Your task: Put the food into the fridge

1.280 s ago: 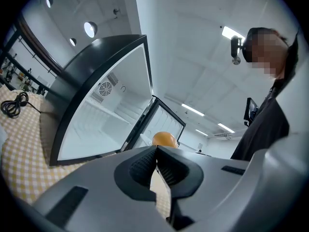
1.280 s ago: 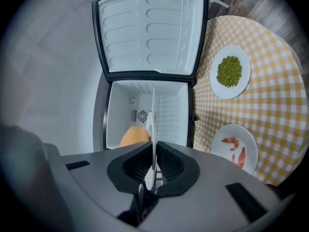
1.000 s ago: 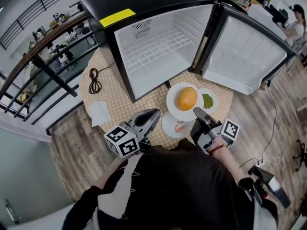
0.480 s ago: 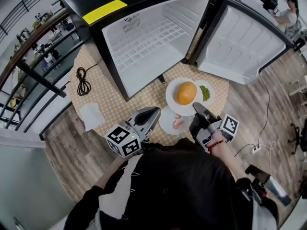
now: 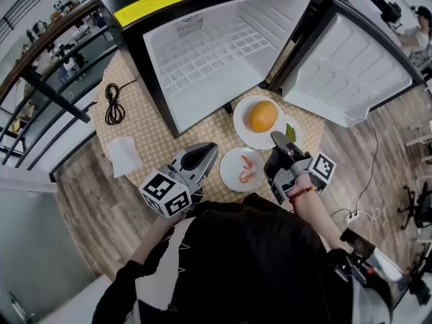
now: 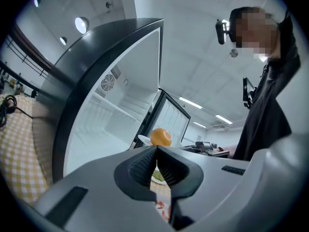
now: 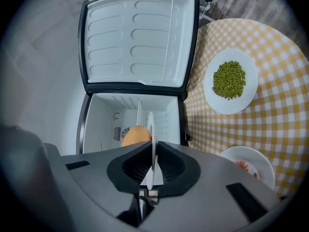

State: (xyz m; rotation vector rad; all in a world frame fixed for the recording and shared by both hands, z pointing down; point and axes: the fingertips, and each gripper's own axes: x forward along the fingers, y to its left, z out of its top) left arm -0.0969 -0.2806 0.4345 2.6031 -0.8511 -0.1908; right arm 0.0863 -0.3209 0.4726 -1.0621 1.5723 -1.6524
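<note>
While the right tool (image 5: 278,140) clenches the plate (image 5: 244,132) by its rim so the orange (image 5: 263,115) sits level just before the open fridge (image 5: 202,59), the left tool (image 5: 201,157) is closed, empty

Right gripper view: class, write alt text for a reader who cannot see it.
The right gripper is shut on the rim of a white plate, seen edge-on, carrying an orange. Ahead stands the open fridge; on the checked table to the right lie a greens plate and a shrimp plate.
</note>
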